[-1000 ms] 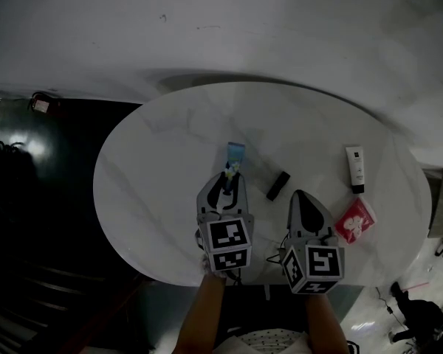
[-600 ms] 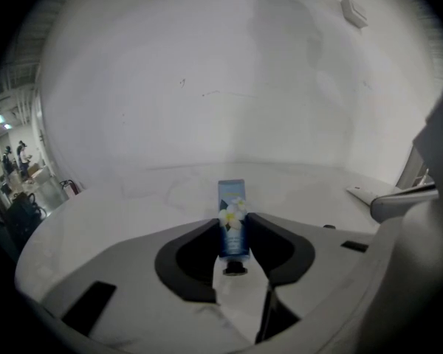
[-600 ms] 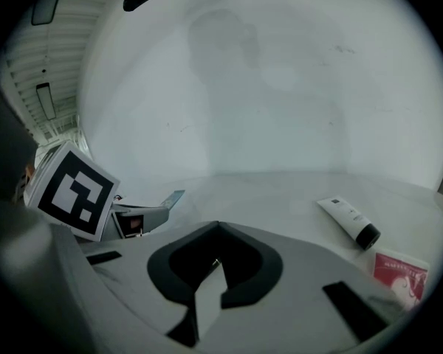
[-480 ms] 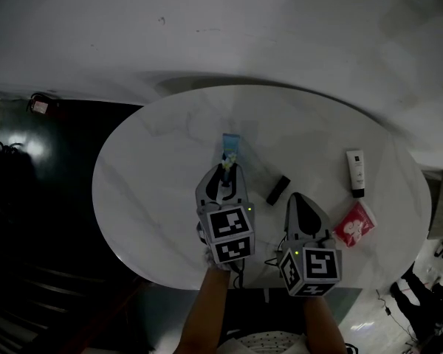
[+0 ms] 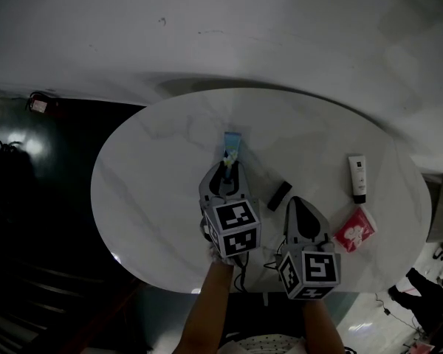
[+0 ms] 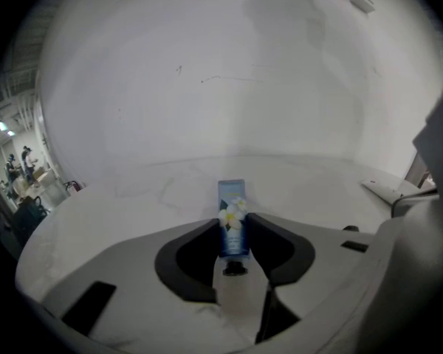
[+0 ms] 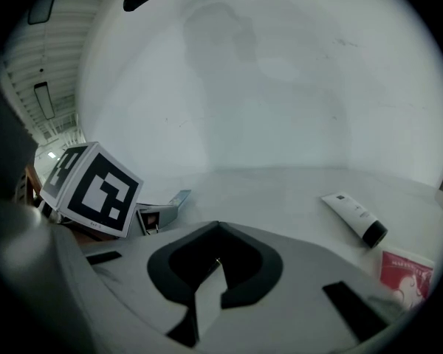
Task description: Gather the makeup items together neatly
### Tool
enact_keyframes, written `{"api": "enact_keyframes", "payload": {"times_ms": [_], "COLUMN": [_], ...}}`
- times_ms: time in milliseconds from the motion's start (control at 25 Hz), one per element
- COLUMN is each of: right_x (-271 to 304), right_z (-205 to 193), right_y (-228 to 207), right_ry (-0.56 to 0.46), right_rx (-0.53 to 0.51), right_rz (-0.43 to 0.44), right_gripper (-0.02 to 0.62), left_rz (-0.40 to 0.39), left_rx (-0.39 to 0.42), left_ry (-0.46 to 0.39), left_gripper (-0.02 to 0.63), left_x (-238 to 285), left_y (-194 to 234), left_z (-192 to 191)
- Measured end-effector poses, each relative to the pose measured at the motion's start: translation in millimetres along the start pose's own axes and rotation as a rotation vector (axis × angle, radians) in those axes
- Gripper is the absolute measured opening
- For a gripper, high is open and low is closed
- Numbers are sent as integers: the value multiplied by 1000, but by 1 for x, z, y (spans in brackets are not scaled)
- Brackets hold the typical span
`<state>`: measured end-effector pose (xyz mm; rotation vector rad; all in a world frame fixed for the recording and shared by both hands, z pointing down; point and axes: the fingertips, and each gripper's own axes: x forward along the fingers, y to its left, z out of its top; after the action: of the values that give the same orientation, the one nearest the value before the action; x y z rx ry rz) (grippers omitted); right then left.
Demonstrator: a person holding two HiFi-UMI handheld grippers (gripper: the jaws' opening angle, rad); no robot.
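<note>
A blue flower-print tube (image 5: 232,144) lies lengthways between the jaws of my left gripper (image 5: 227,169) near the table's middle. In the left gripper view the pads press both sides of the tube (image 6: 232,198), black cap toward me, so the left gripper (image 6: 234,227) is shut on it. A black stick (image 5: 279,195) lies just right of it. Further right lie a white tube with a black cap (image 5: 357,177) and a red packet (image 5: 355,228). My right gripper (image 5: 299,206) hovers between the stick and the packet, shut and empty (image 7: 218,231).
The oval white marble table (image 5: 148,198) has a dark floor to its left and a pale wall behind. In the right gripper view the white tube (image 7: 354,217) and red packet (image 7: 404,279) lie ahead on the right, and the left gripper's marker cube (image 7: 92,190) on the left.
My left gripper has moved a little farther across the table, and the blue tube has gone with it. The right gripper has stayed in place.
</note>
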<state>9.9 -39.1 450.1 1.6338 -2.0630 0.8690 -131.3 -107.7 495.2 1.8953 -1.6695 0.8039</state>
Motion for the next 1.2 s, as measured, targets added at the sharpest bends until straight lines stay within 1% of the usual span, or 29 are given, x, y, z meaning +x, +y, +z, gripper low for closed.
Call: {"api": "enact_keyframes", "payload": {"times_ms": [480,600,840,1200], "right_x": [3,3,3,3], "right_z": [-3,-3,-4,-6], "right_y": [-3,-3,-3,-5], "right_ry": [9,10,16,17], "right_rx": [2,3,4,5], "right_rz": [-3,-4,-2,-3], "right_gripper": [21,21,21,21], "left_rz": [36,40,54,64], "left_rx": [-4,-7,13,10], "left_ry": [27,27,34,31], "left_gripper": [166,164,166,169], "left_x": [11,11,12,12], "left_y": [2,3,3,2], "left_z": [-6,-6,-5,-6]}}
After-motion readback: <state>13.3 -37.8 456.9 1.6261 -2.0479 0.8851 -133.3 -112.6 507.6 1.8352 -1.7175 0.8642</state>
